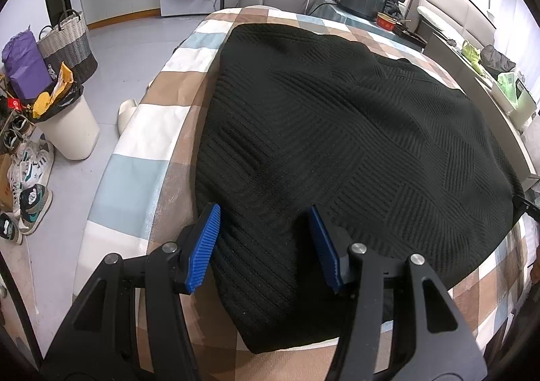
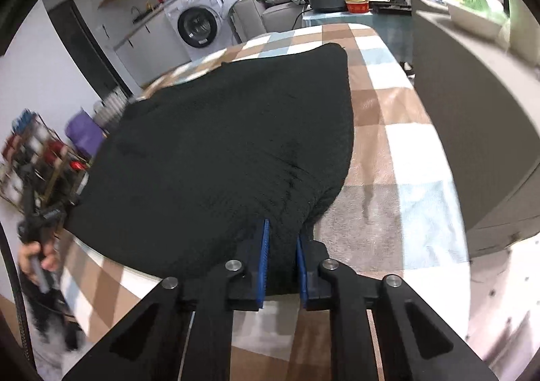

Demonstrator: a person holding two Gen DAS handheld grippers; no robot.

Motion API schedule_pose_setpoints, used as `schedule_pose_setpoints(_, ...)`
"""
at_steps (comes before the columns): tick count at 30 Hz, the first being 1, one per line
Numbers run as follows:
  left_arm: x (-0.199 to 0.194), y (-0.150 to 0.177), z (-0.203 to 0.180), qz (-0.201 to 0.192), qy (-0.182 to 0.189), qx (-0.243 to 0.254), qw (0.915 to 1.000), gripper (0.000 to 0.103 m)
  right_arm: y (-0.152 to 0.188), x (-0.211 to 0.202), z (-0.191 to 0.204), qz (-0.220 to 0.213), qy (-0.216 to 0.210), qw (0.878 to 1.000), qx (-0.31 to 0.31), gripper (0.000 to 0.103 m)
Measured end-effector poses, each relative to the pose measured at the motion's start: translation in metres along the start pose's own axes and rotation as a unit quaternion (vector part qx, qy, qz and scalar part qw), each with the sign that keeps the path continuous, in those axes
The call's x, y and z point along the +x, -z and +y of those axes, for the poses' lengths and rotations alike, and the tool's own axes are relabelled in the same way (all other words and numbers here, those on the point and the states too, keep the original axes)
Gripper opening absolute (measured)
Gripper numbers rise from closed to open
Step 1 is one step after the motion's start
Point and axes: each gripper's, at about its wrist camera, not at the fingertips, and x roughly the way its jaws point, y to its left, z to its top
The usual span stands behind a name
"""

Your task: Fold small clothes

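Right jaws (image 2: 282, 235) pinched on black ribbed knit garment (image 2: 229, 144) hem for fold; left jaws (image 1: 263, 222) half-open astride near edge, gripping nothing.

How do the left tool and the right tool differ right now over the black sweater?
The left tool stands open, its blue pads apart over the black sweater; the right tool is shut on the sweater's near edge. The cloth lies flat under the left tool, but bunches between the right tool's pads. Both point down at the same sweater on the checked table.
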Motion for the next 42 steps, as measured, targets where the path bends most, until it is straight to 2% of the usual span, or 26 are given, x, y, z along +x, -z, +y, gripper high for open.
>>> schedule_pose_setpoints(3,0.001,0.0,0.0,0.001,0.002,0.001,1.0,0.052,0.001,-0.007,0.0,0.001,0.029,1.0,-0.012,0.005)
schedule_pose_setpoints(5,0.001,0.0,0.0,0.002,0.002,0.001,1.0,0.052,0.003,-0.006,-0.005,0.01,0.042,0.999,-0.013,0.005)
schedule_pose_setpoints(7,0.0,0.0,0.0,0.001,0.002,-0.003,1.0,0.052,0.004,-0.004,-0.007,0.01,0.03,0.999,-0.011,0.005)
schedule_pose_setpoints(10,-0.001,-0.001,0.001,-0.003,0.002,-0.01,0.9999,0.052,0.0,-0.006,-0.009,0.007,0.017,1.0,0.003,0.012)
schedule_pose_setpoints(14,-0.003,-0.001,0.002,-0.012,0.008,-0.023,0.9996,0.052,-0.003,-0.006,-0.024,-0.01,-0.041,0.997,0.06,0.031)
schedule_pose_setpoints(18,-0.004,-0.001,0.001,-0.016,0.009,-0.028,0.9994,0.052,-0.006,0.007,-0.04,-0.034,-0.076,0.987,0.134,0.031)
schedule_pose_setpoints(20,-0.004,-0.001,0.0,-0.016,0.01,-0.029,0.9994,0.052,-0.009,0.01,-0.038,-0.04,-0.083,0.986,0.139,0.031)
schedule_pose_setpoints(21,-0.003,-0.001,-0.001,-0.016,0.01,-0.028,0.9994,0.052,-0.008,0.011,-0.036,-0.042,-0.083,0.987,0.133,0.028)
schedule_pose_setpoints(24,-0.002,0.0,-0.003,-0.013,0.009,-0.023,0.9996,0.052,-0.008,0.011,-0.021,-0.04,-0.052,0.993,0.095,0.01)
schedule_pose_setpoints(26,-0.001,0.001,-0.005,-0.01,0.009,-0.019,0.9997,0.052,-0.008,0.011,-0.02,-0.032,-0.06,0.993,0.093,0.005)
schedule_pose_setpoints(29,0.0,0.0,-0.005,-0.009,0.008,-0.015,0.9998,0.052,-0.009,0.009,-0.027,-0.017,-0.055,0.994,0.089,0.005)
schedule_pose_setpoints(31,-0.001,-0.001,-0.003,-0.012,0.01,-0.021,0.9996,0.052,-0.007,0.007,-0.036,-0.011,-0.046,0.994,0.098,0.005)
schedule_pose_setpoints(33,-0.003,-0.001,-0.003,-0.019,0.01,-0.025,0.9995,0.052,-0.006,0.009,-0.041,-0.003,-0.043,0.992,0.115,0.012)
schedule_pose_setpoints(35,-0.007,-0.002,-0.004,-0.029,0.012,-0.029,0.9991,0.053,-0.007,0.008,-0.039,0.004,-0.021,0.993,0.117,0.017)
schedule_pose_setpoints(39,-0.019,-0.003,-0.008,-0.051,0.016,-0.032,0.9981,0.055,-0.011,-0.007,-0.028,-0.021,0.008,0.994,0.106,0.021)
schedule_pose_setpoints(42,-0.03,-0.003,-0.016,-0.068,0.031,-0.02,0.997,0.066,-0.015,-0.022,-0.012,-0.048,0.051,0.994,0.086,0.026)
